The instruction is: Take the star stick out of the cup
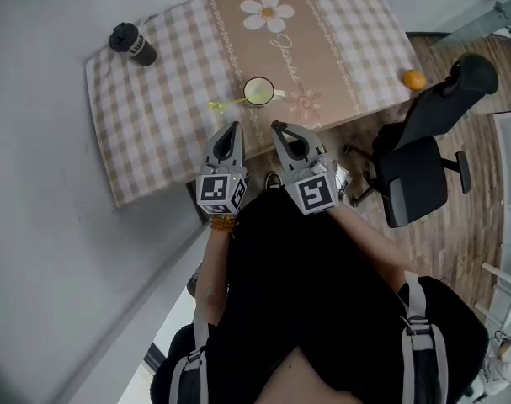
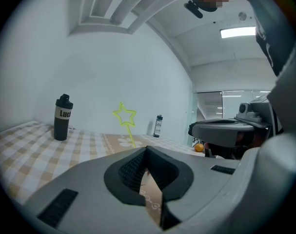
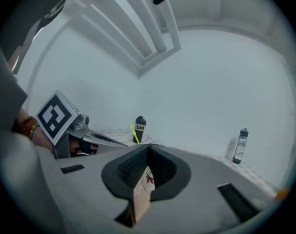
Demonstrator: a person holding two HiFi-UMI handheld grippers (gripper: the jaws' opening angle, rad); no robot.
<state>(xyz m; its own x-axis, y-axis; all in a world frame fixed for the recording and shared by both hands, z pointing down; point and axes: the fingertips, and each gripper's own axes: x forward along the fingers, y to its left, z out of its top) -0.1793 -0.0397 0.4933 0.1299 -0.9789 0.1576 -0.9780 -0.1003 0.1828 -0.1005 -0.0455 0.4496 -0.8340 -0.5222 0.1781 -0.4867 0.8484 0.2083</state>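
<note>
A pale yellow-green cup stands on the checked tablecloth near the table's front edge. The thin yellow star stick leans out of it to the left. In the left gripper view its star rises above the jaws, and in the right gripper view only a short piece of the stick shows. My left gripper and right gripper hover side by side just short of the table edge, below the cup. Both are shut with nothing between their jaws.
A dark bottle stands at the table's far left corner, a small bottle at the far end, and an orange at the right edge. A black office chair is to the right of the table. A wall runs along the left.
</note>
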